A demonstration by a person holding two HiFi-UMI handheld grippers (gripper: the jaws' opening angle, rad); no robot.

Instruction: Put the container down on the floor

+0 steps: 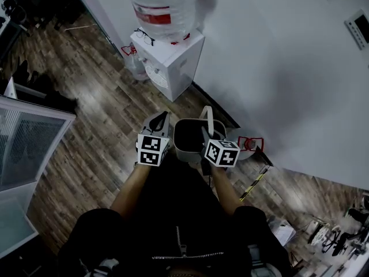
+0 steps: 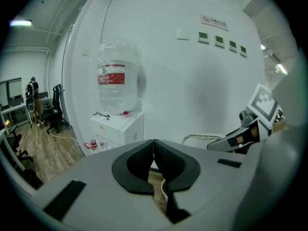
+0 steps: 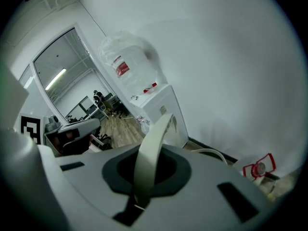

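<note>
The container [image 1: 188, 138] is a pale open bin with a dark inside and a cream strap handle [image 1: 206, 118]. It is in front of my knees, near the white wall. My right gripper [image 1: 205, 138] is shut on the handle, which stands up between its jaws as a cream band [image 3: 152, 150] in the right gripper view. The container's rim [image 3: 214, 153] curves just beyond. The frames do not show whether its base touches the wooden floor. My left gripper [image 1: 157, 123] is beside the container's left side, shut and empty [image 2: 154, 147]. The container's rim [image 2: 202, 137] shows beyond it.
A white water dispenser [image 1: 169, 65] with a big clear bottle [image 1: 164, 4] stands against the wall, just beyond the container. A small red object [image 1: 251, 144] lies at the wall's foot to the right. A glass partition [image 1: 26, 146] is at the left.
</note>
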